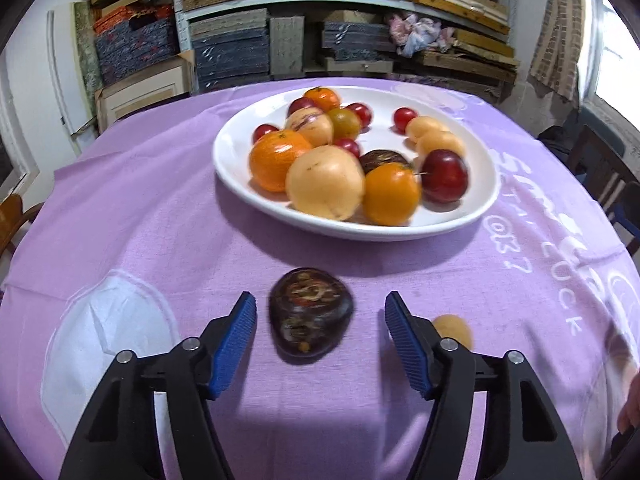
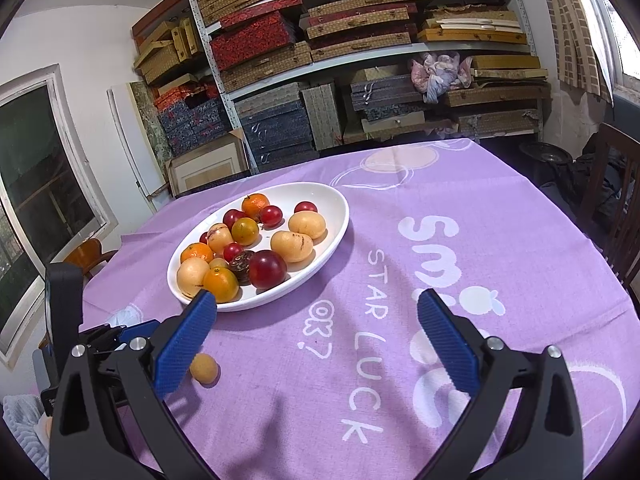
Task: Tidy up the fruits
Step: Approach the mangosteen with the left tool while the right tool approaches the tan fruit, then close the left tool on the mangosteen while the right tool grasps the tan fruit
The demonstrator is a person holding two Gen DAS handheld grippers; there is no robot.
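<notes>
Fruits fill the white plate point(image 1: 472, 216) at twelve o'clock on the bench point(image 1: 140, 220). One dark fruit point(image 1: 310, 314) lies loose between the left hand-held gripper point(image 1: 320, 316) pads, untouched. Right hand-held gripper point(image 2: 318, 312) stands apart, empty, a small yellow fruit point(image 2: 204, 367) at its nine o'clock.

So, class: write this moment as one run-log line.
left gripper: open around dark fruit on tablecloth | right gripper: open, empty | plate: fruit-filled | small yellow fruit: loose
</notes>
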